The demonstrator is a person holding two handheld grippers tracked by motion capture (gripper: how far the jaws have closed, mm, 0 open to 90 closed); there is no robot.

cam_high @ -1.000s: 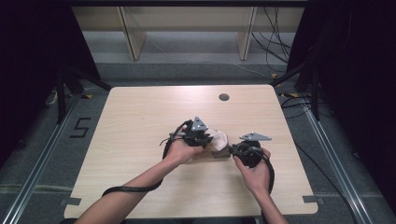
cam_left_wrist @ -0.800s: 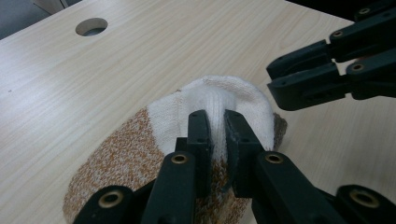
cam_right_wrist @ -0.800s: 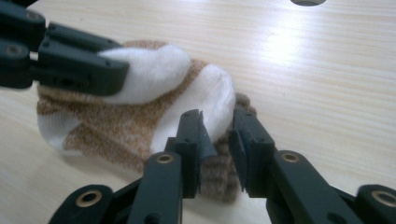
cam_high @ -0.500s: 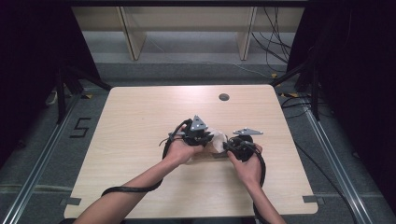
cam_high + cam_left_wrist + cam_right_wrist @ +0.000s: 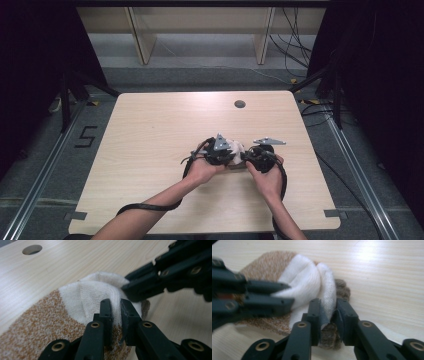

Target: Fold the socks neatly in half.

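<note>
Both grippers on one sock (image 5: 75, 302), left gripper (image 5: 115, 312) jaws clamped on it, right gripper (image 5: 329, 315) jaws easing apart around its cuff

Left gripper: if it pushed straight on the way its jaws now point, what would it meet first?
The left gripper is pinching the sock; straight ahead lies more of its white cuff fold, then probably the right gripper biting the same fold. Depth is unclear.

Both forearms are reaching forward, the left gripper (image 5: 115, 322) clamping its fingers tight, the right gripper (image 5: 328, 322) having just been easing wider, fingertips nearly meeting.
</note>
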